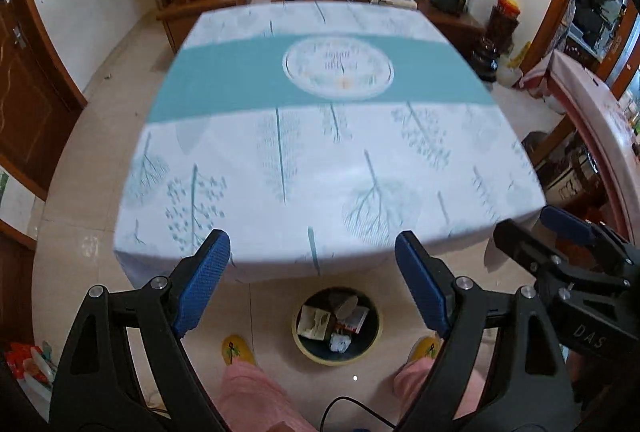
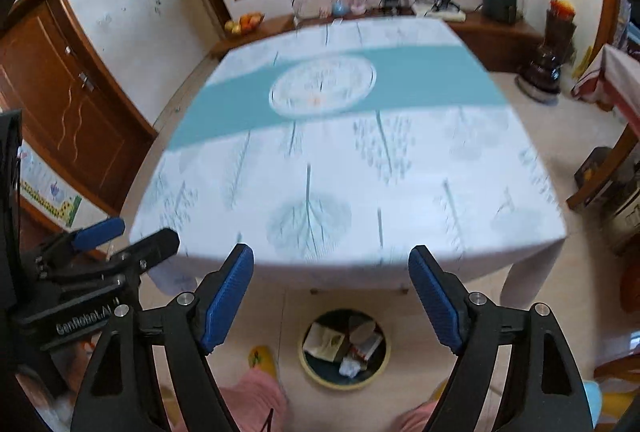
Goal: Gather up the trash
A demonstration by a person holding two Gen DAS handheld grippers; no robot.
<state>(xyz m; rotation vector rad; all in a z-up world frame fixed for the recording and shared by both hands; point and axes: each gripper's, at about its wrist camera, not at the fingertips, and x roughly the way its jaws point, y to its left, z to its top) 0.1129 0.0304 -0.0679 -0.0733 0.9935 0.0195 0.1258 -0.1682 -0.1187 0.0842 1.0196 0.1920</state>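
Observation:
A round bin (image 1: 306,354) with a yellow rim stands on the floor below the table's near edge; it also shows in the right wrist view (image 2: 316,376). It holds several pieces of trash (image 1: 338,320), paper and wrappers (image 2: 348,346). My left gripper (image 1: 312,284) is open and empty, held above the bin at the table's edge. My right gripper (image 2: 331,296) is open and empty beside it. Each gripper shows at the side of the other's view: the right gripper (image 1: 560,244) and the left gripper (image 2: 120,240).
A table with a white and teal tablecloth (image 1: 320,160) fills the middle of both views (image 2: 360,172). The person's pink trousers (image 1: 256,392) and yellow slippers (image 1: 236,350) flank the bin. A wooden door (image 2: 68,112) is at left, a sideboard (image 1: 208,0) behind.

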